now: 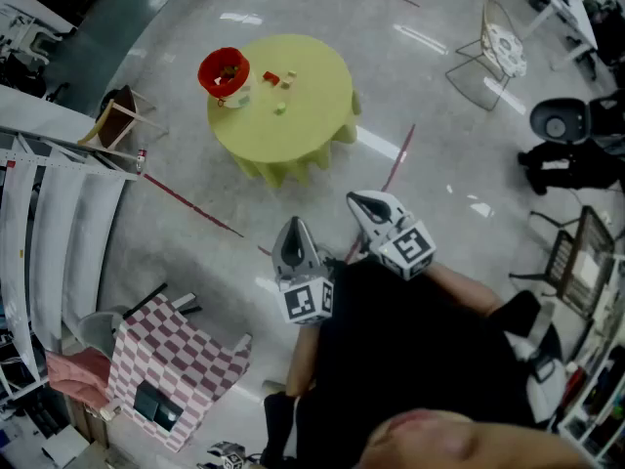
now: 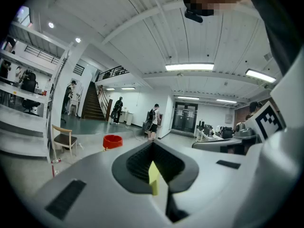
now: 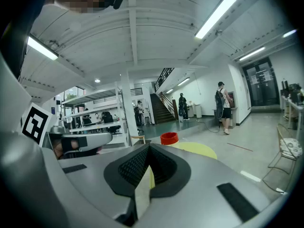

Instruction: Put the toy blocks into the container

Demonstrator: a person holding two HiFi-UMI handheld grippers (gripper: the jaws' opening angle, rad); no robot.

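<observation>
Left gripper [image 1: 295,231] and right gripper [image 1: 357,201] are held shut and empty, well apart from the round yellow-clothed table [image 1: 317,115]. Small toy blocks [image 1: 280,80] (three can be made out) are left lying beside the red round container [image 1: 224,73]; no block is yet picked up

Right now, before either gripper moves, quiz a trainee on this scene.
1. True or false: the red container stands on the yellow table.
2. The loose toy blocks lie: A) on the floor, B) on the table beside the container, C) on a chair.
3. Are the jaws of the left gripper and right gripper apart or together?

Key: 1 true. 2 B. 3 together, nothing between them.
</observation>
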